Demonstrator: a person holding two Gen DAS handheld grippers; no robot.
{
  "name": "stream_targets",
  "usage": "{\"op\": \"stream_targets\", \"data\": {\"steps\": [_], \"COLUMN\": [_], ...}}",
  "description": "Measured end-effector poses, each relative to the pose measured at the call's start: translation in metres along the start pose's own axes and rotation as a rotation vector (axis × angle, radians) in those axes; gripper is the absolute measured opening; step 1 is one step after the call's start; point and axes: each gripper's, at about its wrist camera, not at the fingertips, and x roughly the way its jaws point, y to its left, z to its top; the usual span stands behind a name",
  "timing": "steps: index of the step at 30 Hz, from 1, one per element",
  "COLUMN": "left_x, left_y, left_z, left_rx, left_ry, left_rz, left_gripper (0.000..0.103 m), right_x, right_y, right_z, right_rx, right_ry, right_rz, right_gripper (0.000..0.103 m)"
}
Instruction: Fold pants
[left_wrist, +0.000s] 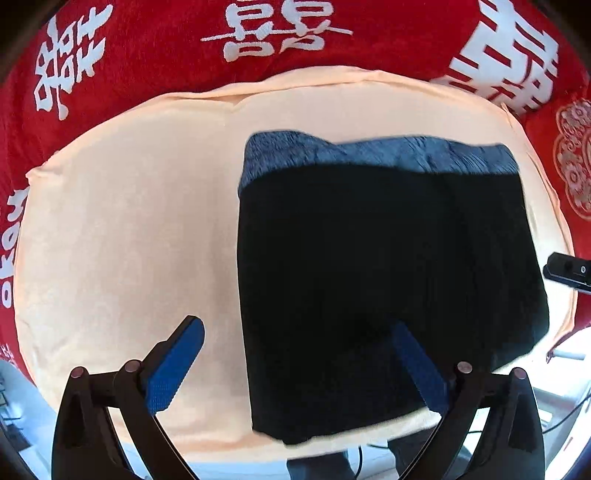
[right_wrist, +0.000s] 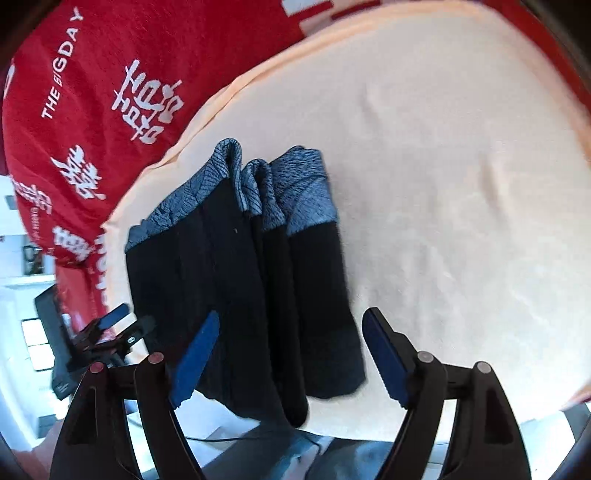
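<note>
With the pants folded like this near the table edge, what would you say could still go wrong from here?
1. The folded pants lie at the near edge of the peach cloth, and one end seems to hang slightly over it, so a nudge might pull the stack off.
2. Both the left tongs and right tongs are open right above the fabric; a finger could snag a layer.
3. The grey cuffs sit unevenly, so the layers may spread apart.

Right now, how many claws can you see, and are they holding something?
2. The left claw is open above the near edge of the folded pants. The right claw is also open above the pants' near end, on the peach cloth.
</note>
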Motion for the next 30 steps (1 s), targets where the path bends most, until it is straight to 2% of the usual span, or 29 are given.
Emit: {"op": "stream_targets", "data": {"steps": [4,7,12,17,30], "left_x": [-0.013,-0.03,-0.063,-0.096,-0.132], "left_y": [-0.004,-0.006,-0.009,-0.004,0.005], "left_z": [-0.014,-0.024,-0.038,-0.057,-0.085], "left_rx": [-0.013,-0.031,-0.029,-0.028,-0.003], "left_ry": [0.02,0.026,0.011,0.011,0.001], "left_rz": [0.035,0.041,0.092,0.093,0.067], "left_gripper": [0.103,0.103,0.103,0.103,0.103], "right_x": [-0.014,-0.02,-0.032,-0.049,-0.068], "right_y": [0.015,0.024,0.041,0.075,0.136], "right_z": [-0.018,-0.033,-0.054,-0.074,-0.105], "right_rx": [-0.059,-0.102,-0.049,-0.058,-0.105], "right_ry": [-0.059,-0.041,0.013,0.009,0.013], "right_rz": [-0.235,-0.319,-0.245,-0.216,-0.242], "right_gripper": [0.103,0.103,0.103,0.103,0.103]}}
